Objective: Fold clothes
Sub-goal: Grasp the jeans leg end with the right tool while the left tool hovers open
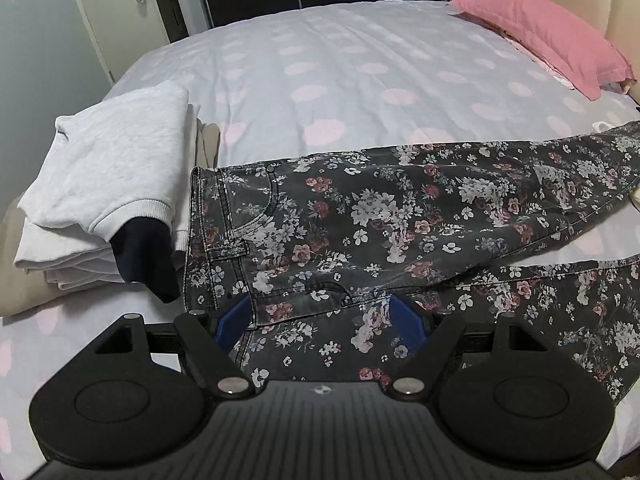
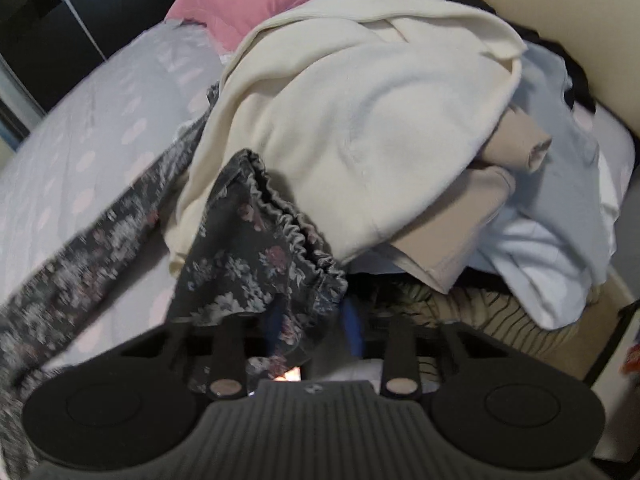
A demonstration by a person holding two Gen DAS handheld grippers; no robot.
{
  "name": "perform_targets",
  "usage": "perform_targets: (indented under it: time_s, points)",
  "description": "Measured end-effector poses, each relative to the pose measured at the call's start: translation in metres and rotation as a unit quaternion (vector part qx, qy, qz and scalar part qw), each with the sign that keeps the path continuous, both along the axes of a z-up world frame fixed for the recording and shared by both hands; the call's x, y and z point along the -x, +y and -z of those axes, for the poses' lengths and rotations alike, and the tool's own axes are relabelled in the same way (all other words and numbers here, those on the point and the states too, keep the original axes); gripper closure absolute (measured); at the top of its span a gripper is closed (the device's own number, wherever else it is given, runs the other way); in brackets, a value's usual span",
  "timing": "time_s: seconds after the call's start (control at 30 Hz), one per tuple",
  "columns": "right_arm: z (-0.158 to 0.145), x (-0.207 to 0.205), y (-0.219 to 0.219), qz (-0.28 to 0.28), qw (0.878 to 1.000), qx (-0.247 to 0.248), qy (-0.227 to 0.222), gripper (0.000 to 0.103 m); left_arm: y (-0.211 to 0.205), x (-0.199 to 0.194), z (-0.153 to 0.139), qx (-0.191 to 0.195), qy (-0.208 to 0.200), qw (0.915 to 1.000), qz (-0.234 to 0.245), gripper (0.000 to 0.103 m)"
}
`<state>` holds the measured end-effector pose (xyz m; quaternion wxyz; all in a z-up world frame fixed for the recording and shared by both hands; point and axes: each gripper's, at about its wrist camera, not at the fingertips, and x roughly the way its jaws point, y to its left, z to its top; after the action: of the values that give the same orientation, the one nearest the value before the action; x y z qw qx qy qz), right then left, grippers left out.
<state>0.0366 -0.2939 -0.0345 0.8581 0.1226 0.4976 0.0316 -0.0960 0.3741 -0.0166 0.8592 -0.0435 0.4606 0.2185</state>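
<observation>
Dark floral trousers lie across the near part of the bed, waistband to the left, legs running right. My left gripper is open, its blue pads on either side of the trousers' waist area near the front edge. In the right wrist view my right gripper has its blue pads around the gathered leg cuff of the floral trousers, which hangs lifted; whether the pads pinch the cloth is unclear. The leg trails blurred down to the left.
A folded stack with a white sweater on top sits at the left bed edge. A pile of unfolded clothes topped by a cream garment lies by the headboard. A pink pillow is at the far right. The polka-dot bedsheet spreads behind.
</observation>
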Motion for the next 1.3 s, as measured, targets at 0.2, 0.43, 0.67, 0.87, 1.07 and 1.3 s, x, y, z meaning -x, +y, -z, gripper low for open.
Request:
perform_targets:
  time_s: [0.2,0.43,0.67,0.87,1.07,1.3]
  points:
    - [-0.017,0.009,0.005,-0.010,0.999,-0.007,-0.032,0.093,0.000,0.001,0.005,-0.003,0.010,0.9999,0.001,0.028]
    - [-0.048,0.027,0.000,-0.008,0.993,-0.054,-0.105,0.096,-0.001,0.002,0.008,-0.004,0.015,0.9999,0.006,0.028]
    - [-0.066,0.029,-0.011,0.043,0.985,-0.072,-0.152,0.098,-0.010,0.005,0.008,0.000,0.009,0.9992,0.040,0.028]
    - [-0.067,0.020,0.003,0.027,0.982,-0.068,-0.176,0.097,-0.023,0.010,0.008,0.009,0.005,0.9964,0.085,0.028]
    - [-0.063,0.006,0.011,0.025,0.980,-0.056,-0.191,0.098,-0.035,0.027,0.017,0.018,0.002,0.9933,0.114,0.028]
    - [-0.058,-0.004,0.015,0.037,0.983,-0.044,-0.176,0.098,-0.049,0.057,0.033,0.007,0.042,0.9852,0.166,0.028]
